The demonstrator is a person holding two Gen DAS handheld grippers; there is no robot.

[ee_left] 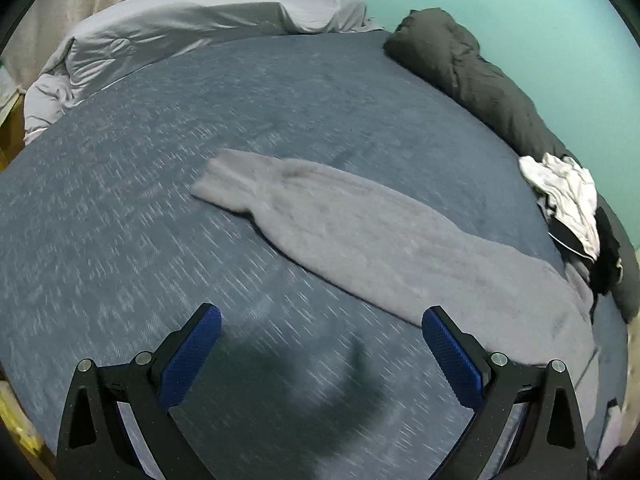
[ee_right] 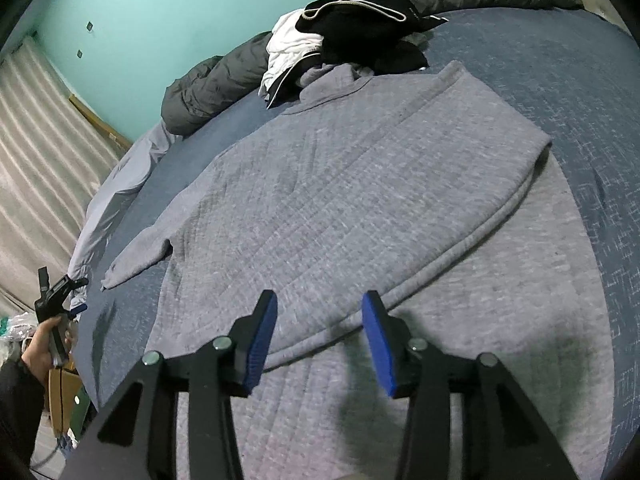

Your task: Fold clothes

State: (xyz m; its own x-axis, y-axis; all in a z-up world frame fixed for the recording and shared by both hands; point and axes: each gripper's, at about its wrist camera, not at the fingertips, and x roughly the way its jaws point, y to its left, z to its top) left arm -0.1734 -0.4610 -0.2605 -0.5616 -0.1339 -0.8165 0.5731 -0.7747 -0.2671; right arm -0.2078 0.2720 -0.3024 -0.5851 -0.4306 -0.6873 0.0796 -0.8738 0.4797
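Observation:
A grey sweatshirt (ee_right: 340, 200) lies flat on the blue bed, with its right side folded over onto the body and one sleeve (ee_right: 136, 256) stretched out to the left. My right gripper (ee_right: 320, 304) hovers open just above the folded hem, nothing between its blue pads. In the left wrist view the same sweatshirt (ee_left: 360, 232) runs from the centre to the right, its sleeve cuff (ee_left: 218, 178) toward the middle of the bed. My left gripper (ee_left: 320, 320) is wide open above bare sheet, its right pad near the sweatshirt's edge. A hand holds the left gripper (ee_right: 60, 292) at the bed's left side.
A pile of black and white clothes (ee_right: 352, 32) sits at the sweatshirt's collar end, also at the bed's right edge (ee_left: 568, 208). A dark grey duvet roll (ee_left: 472, 72) lines the teal wall. A pale grey quilt (ee_left: 180, 28) lies bunched at the far end. The blue sheet (ee_left: 120, 200) is bare on the left.

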